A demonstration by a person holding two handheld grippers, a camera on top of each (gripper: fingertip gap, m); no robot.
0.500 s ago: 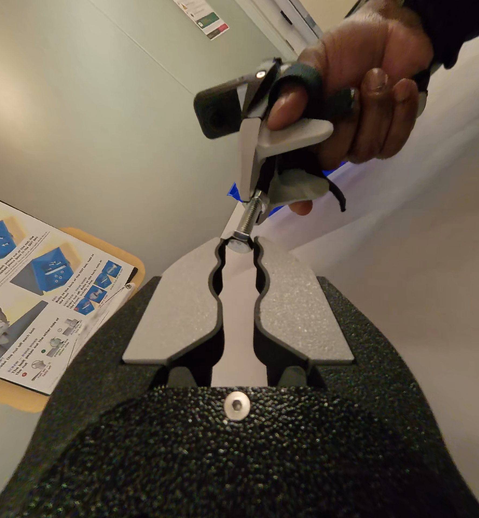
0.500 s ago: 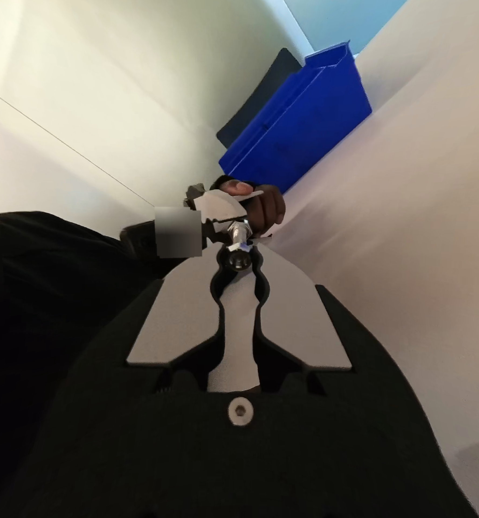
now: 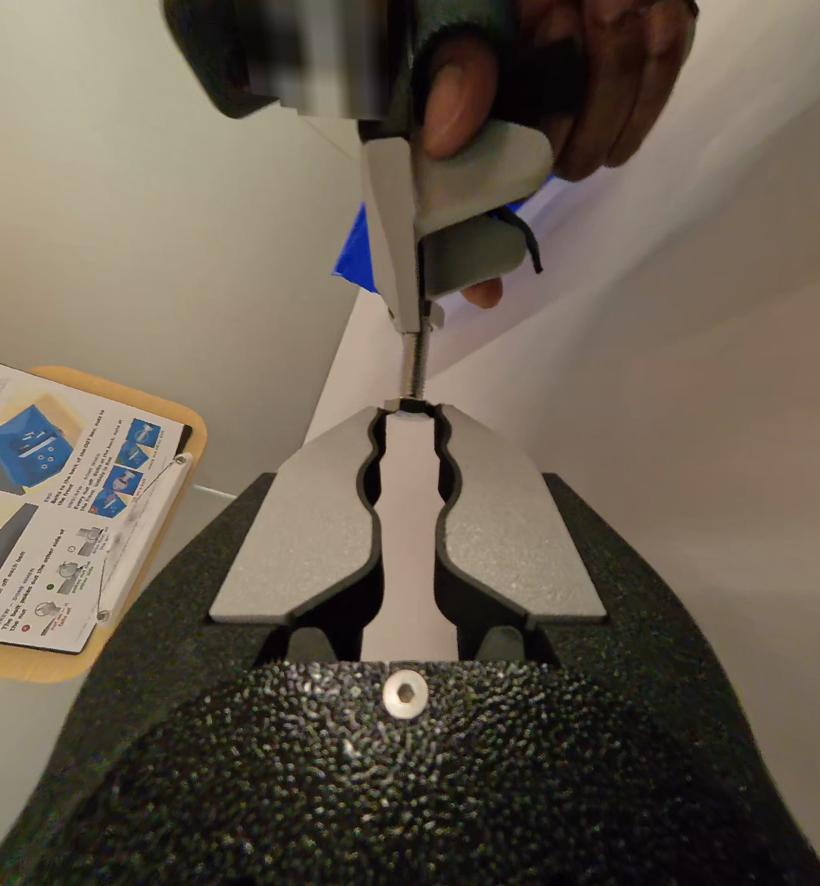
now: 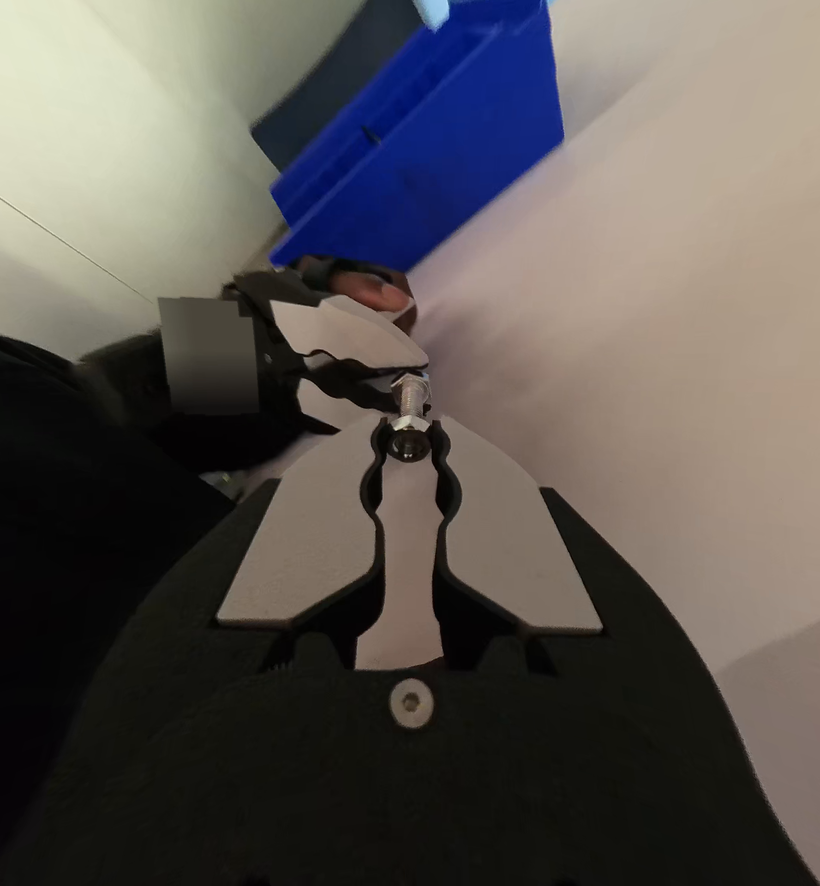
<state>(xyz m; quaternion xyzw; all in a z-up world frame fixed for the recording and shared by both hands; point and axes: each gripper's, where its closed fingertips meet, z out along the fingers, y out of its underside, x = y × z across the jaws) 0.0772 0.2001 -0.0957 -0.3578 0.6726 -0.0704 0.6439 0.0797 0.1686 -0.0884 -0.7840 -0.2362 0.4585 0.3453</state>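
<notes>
1. Holding a hex bolt head [image 3: 405, 406] between its narrow fingertips, your left hand-held gripper [image 3: 410, 410] has both pads pressed on the flats. The threaded shaft [image 3: 413, 364] runs straight out ahead of it.
2. At the far end of that shaft, your right hand-held gripper [image 4: 405, 431] is also narrow, clamped on a silver nut [image 4: 404, 424] that sits on the thread.
3. The bolt hangs in the air between the two hand-held grippers, clear of the table [image 3: 638, 431].
4. My judgement: the pinches are at the very tips, so squeeze firmly and hold the two hand-held grippers on one line along the shaft. A tilt could bind the thread or let a hex slip.
5. Left of the left hand-held gripper lies a printed sheet [image 3: 62, 527] on a wooden board [image 3: 177, 407], well apart.
6. Beyond the right hand-held gripper stands a blue bin [image 4: 422, 144]; a dark sleeve [image 4: 38, 527] fills its left side.
7. Nothing stands between the fingertips and the bolt.
</notes>
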